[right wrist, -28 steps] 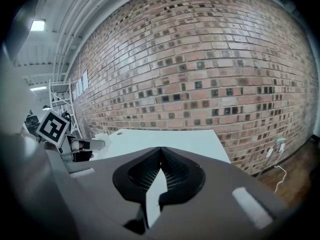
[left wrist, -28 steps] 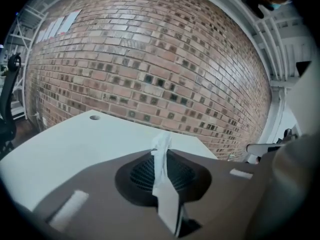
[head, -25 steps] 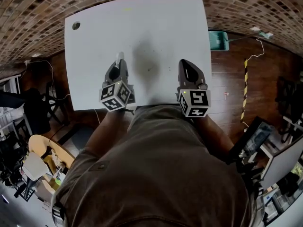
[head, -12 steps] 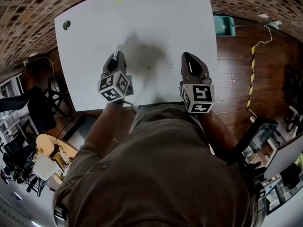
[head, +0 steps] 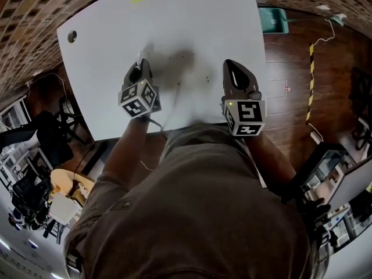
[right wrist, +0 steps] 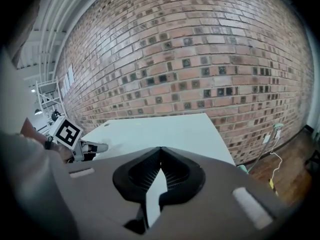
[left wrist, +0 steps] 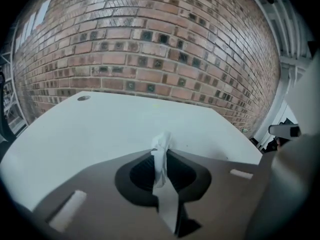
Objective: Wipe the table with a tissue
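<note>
1. Head view: a white table (head: 174,22) is seen from above, set against a brick wall (head: 35,4). A round hole (head: 72,36) is seen near its far left corner, and a grey smudge (head: 177,63) with dark specks is spread over its middle. The left gripper (head: 141,67) is held over the table's near left part, with its tip at the smudge's left edge. The right gripper (head: 230,68) is held over the near right part, well apart from the left one.
2. Left gripper view: the jaws are closed on a white tissue (left wrist: 161,149). The tissue is pinched between the jaw tips, and a crumpled end is left sticking up above them. The table is seen past it, up to the wall.
3. Right gripper view: the jaws are brought together at their tips, and nothing is held between them. The left gripper's marker cube (right wrist: 67,131) is seen at the left, over the table.
</note>
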Tool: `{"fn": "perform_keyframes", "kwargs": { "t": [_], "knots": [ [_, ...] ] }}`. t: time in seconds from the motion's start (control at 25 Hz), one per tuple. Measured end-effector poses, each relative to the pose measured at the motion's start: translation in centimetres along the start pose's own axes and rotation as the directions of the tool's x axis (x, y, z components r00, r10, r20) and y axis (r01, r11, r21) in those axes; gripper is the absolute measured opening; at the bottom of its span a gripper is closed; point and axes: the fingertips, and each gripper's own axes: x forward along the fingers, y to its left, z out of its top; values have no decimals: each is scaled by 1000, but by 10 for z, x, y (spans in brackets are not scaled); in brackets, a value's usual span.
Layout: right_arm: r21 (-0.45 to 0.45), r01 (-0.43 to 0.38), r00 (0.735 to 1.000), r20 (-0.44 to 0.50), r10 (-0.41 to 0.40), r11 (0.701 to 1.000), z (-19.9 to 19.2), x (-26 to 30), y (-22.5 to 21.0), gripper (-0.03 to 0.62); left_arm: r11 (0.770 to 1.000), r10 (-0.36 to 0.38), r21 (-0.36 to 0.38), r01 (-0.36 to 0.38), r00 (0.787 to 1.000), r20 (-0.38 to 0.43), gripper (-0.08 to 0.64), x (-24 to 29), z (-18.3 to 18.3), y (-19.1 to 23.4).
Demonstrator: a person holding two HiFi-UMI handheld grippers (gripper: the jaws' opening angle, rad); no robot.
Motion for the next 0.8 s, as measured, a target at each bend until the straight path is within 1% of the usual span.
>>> {"fn": "perform_keyframes", "kwargs": {
  "t": [0.12,0.44,0.8],
  "knots": [
    [5,7,1000,1,-7,1000,-1,-1,-4,14,1000,-3,15,3,1000,-20,34,3,-4,-2],
    [16,18,1000,6,-18,1000,-1,-4,-9,14,1000,-1,27,2,999,-40,34,5,-5,-5],
    [39,26,1000,12,-26,999,1,-4,-20,14,997,-27,66,31,998,-62,34,14,-1,-26]
  ]
}}
